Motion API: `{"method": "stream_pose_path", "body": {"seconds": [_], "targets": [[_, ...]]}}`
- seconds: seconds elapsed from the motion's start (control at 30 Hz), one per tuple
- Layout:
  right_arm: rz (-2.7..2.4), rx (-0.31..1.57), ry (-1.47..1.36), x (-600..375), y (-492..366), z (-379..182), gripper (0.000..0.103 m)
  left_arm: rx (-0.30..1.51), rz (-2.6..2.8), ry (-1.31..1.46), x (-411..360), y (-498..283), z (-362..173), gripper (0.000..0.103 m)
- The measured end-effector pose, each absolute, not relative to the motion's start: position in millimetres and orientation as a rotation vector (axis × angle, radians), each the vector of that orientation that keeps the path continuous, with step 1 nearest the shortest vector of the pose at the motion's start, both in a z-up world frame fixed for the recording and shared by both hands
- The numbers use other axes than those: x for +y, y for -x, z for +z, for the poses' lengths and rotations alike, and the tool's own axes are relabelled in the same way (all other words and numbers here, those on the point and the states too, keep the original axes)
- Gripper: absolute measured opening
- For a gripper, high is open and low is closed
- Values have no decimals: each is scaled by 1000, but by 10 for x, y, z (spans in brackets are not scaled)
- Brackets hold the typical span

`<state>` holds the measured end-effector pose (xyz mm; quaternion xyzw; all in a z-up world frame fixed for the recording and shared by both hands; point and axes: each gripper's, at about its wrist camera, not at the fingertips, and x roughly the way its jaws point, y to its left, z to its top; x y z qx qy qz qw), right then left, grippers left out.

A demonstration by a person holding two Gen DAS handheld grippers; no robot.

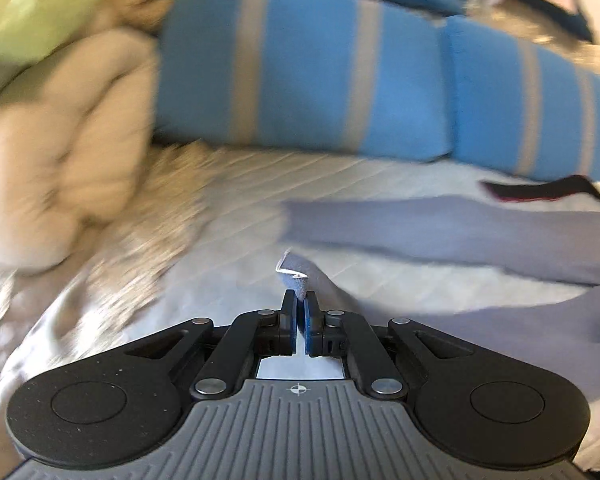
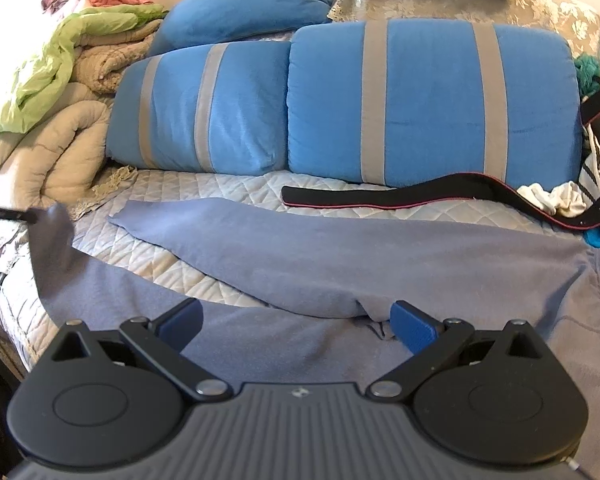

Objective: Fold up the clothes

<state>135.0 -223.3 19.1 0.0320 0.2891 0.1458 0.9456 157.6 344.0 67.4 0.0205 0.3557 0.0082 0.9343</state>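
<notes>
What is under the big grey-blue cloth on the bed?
Under the soft grey-blue cloth lies the pale quilted bedcover, showing around and between its folds. Whatever the cloth covers directly stays hidden.

The quilted bedspread (image 2: 204,188) lies bare in a strip between the grey-blue garment (image 2: 340,256) and the striped blue cushions (image 2: 428,100), room enough to pass. Those cushions wall off the far side. Left of them a beige comforter (image 2: 56,152) bulks up. Right of them, a black strap (image 2: 420,192) and tangled clothes (image 2: 560,196) clutter the strip.
</notes>
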Motion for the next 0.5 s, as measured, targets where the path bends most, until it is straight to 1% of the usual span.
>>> {"method": "stream_pose_path", "body": {"seconds": [0.17,0.33,0.43,0.47,0.5], "targets": [[305,602,-66,-2173,-1376,180,103,810,85,-20,3625,-1431,435,4],[310,613,-49,-2098,-1381,170,103,938,141,-73,3601,-1447,141,5],[308,618,-39,-2065,-1380,161,103,996,199,-103,3666,-1442,57,7],[308,620,-36,-2059,-1380,156,103,992,218,-91,3694,-1447,63,11],[307,622,-34,-2056,-1382,151,103,968,229,-61,3735,-1442,88,25]]}}
